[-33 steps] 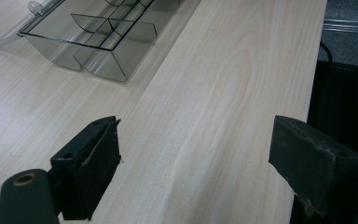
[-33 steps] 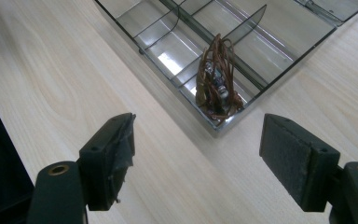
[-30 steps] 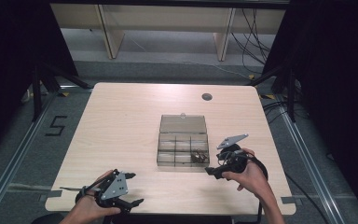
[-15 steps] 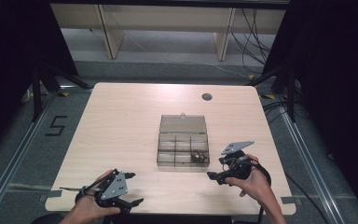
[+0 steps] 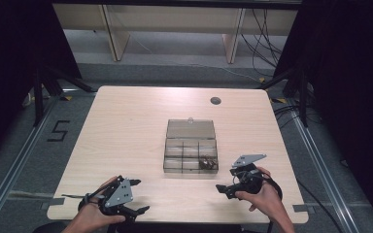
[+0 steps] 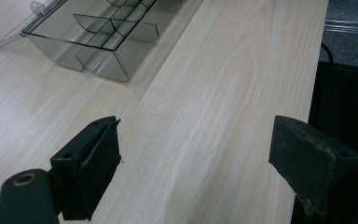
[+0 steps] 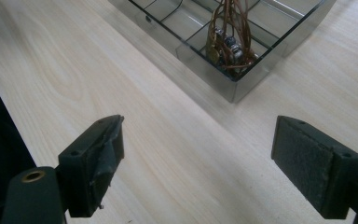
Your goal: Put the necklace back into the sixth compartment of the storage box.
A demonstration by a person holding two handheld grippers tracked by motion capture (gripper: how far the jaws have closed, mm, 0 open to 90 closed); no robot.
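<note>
A clear plastic compartment box point(image 5: 190, 154) lies mid-table with its lid point(image 5: 190, 128) folded open behind it. A tangle of brown wires with small parts point(image 5: 207, 163) fills its near right compartment. My right gripper point(image 5: 226, 179) hovers just off the box's near right corner and stands open, holding nothing. In the right gripper view the open gripper point(image 7: 198, 163) faces the box corner point(image 7: 233, 88) and the wired parts point(image 7: 226, 42). My left gripper point(image 5: 140, 195) rests open near the table's front left edge. In the left gripper view the open gripper point(image 6: 196, 163) has the box point(image 6: 93, 42) farther off.
The light wooden table point(image 5: 126, 126) has a round cable hole point(image 5: 215, 101) at the far right. Its front edge runs just under both hands. Wooden shelving legs and cables stand on the floor beyond the table.
My right gripper has drawn back from the box toward the table's front edge. The left gripper has stayed where it was.
</note>
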